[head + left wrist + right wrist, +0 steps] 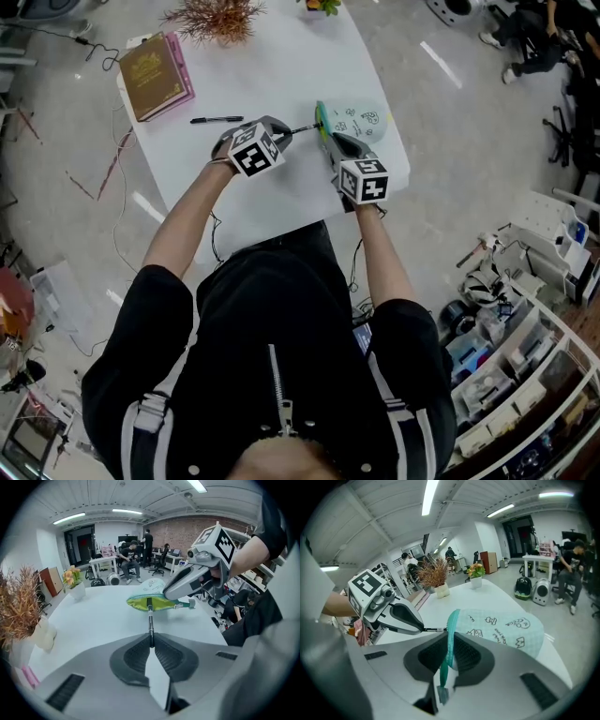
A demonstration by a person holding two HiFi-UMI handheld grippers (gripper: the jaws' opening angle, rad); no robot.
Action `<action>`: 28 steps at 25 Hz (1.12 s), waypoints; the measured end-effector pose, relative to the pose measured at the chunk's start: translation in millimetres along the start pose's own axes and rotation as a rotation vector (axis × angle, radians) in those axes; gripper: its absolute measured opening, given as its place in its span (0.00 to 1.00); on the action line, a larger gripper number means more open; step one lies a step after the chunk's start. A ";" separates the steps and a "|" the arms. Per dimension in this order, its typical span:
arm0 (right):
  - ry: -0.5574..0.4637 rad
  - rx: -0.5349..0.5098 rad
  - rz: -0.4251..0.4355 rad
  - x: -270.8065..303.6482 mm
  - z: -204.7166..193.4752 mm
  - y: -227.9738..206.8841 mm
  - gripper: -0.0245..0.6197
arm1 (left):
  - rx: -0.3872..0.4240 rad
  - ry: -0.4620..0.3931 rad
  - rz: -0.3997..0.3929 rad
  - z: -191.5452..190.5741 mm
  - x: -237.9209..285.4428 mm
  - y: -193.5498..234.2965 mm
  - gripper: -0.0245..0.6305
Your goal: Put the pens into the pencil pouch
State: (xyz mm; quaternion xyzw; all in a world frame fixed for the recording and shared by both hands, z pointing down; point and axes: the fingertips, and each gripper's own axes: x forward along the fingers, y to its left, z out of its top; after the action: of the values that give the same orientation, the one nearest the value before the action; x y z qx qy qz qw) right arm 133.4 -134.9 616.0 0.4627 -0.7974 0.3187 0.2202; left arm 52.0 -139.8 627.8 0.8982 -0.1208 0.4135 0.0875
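Pen (150, 620) clamped at its rear in your left tool (151, 641), long axis straight ahead of the jaws, tip at the pouch (152, 603) mouth. Your right tool (449, 641) is pinched on the teal zipper edge, likely to hold that mouth open toward the pen. Spare pen (216, 120) lies on the desk (281, 56) beyond your left tool

Pouch (361, 120): soft cloth, pale printed weave, matt. Pen (150, 620): black plastic, glossy, smooth. Table (272, 192): white, smooth, matt. Left gripper (151, 641) shell: grey matt plastic; pads (136, 656) dark, ribbed, rubbery look.
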 end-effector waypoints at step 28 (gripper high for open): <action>-0.006 0.035 0.102 -6.5 -4.1 12.0 0.11 | -0.068 -0.195 -0.036 60.9 41.5 6.1 0.11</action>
State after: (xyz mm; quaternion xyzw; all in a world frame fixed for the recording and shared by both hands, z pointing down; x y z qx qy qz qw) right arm 126.2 -123.6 611.0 0.4262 -0.8149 0.3419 0.1933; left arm 120.3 -167.3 620.7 0.9326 -0.1268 0.3183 0.1132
